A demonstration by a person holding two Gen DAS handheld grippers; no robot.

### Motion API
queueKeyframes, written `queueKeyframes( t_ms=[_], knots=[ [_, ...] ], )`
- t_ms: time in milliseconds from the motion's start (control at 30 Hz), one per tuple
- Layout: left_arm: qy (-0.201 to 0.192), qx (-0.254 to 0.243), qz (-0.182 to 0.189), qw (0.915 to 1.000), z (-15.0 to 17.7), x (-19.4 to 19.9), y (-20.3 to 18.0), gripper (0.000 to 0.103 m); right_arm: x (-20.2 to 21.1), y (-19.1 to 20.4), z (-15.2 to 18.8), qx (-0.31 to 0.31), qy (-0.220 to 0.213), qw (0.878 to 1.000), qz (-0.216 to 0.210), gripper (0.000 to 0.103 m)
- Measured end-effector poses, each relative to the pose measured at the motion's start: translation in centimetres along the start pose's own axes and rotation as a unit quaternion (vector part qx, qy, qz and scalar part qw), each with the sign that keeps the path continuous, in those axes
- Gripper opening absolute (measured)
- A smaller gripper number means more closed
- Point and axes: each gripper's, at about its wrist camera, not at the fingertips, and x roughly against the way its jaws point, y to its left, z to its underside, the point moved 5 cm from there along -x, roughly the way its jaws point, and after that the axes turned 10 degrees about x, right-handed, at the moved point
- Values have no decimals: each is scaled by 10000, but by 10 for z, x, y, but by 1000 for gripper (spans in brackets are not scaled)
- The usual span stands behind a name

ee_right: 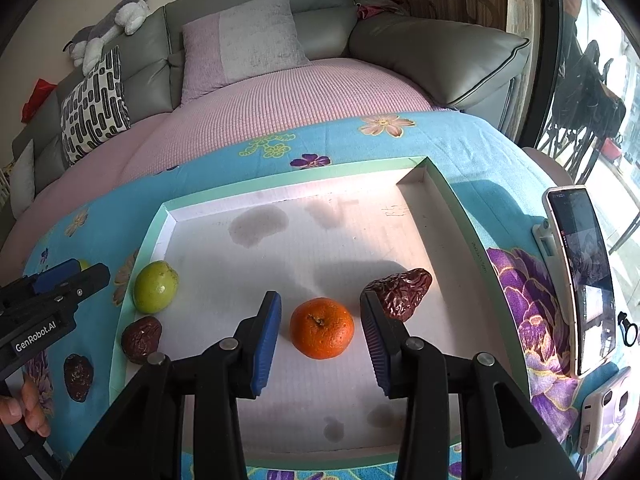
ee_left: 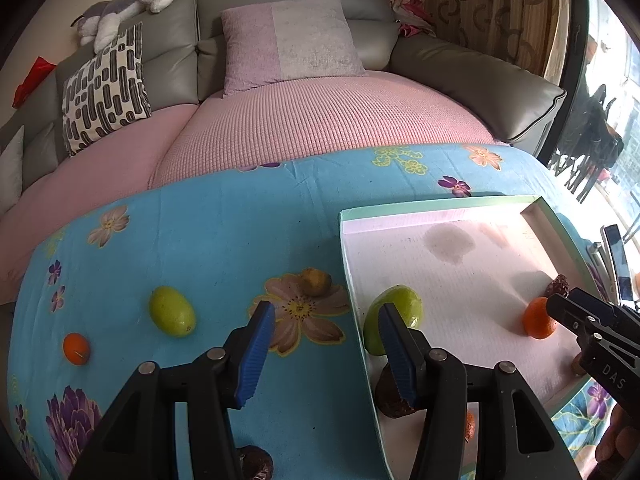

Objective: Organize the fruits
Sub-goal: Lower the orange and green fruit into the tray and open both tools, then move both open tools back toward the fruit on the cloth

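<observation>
A shallow white tray with a green rim lies on the blue flowered cloth. Inside it are a green fruit, an orange, a wrinkled red date at the right and another date at the tray's left wall. My right gripper is open, its blue pads on either side of the orange without touching it. My left gripper is open over the tray's left rim. On the cloth lie a second green fruit, a small orange, a brownish fruit and a dark date.
A phone on a stand and a white device sit right of the tray. A grey sofa with a pink cover, cushions and a plush toy lies beyond the cloth. A hand holds the left gripper.
</observation>
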Motion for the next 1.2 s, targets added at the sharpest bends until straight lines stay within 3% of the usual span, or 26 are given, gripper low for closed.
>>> queueKeyframes(
  t_ms=[67,100,133,167,200,400,600,833,900,933,1033,1200],
  knots=[
    [12,23,-18,10000,1,-1,1,58,0,0,0,9,4,10000,26,45],
    [20,49,-27,10000,2,-1,3,58,-1,-1,0,23,14,10000,56,52],
    [29,88,-40,9999,3,-2,4,59,-1,-1,0,49,28,9999,100,69],
    [41,141,-61,9999,3,-3,7,65,-2,-1,0,79,27,9999,143,77],
    [55,197,-89,9998,4,-4,9,73,-2,-1,0,96,8,9998,162,78],
    [141,349,-365,9986,10,-11,26,86,-3,2,0,219,12,9996,156,82],
    [296,684,-341,9966,17,-17,42,91,-5,6,0,415,22,9989,223,82],
    [269,711,-425,9962,19,-15,45,93,-7,7,1,448,58,9987,252,82],
    [243,744,-463,9959,18,-14,47,103,-7,7,1,462,48,9987,222,82],
    [217,765,-483,9957,18,-14,49,103,-7,8,1,480,35,9986,198,83],
    [179,805,-556,9950,17,-14,53,103,-7,11,1,552,-7,9983,205,101],
    [174,816,-591,9948,16,-14,56,103,-5,14,-1,624,-113,9977,220,102]
  ],
)
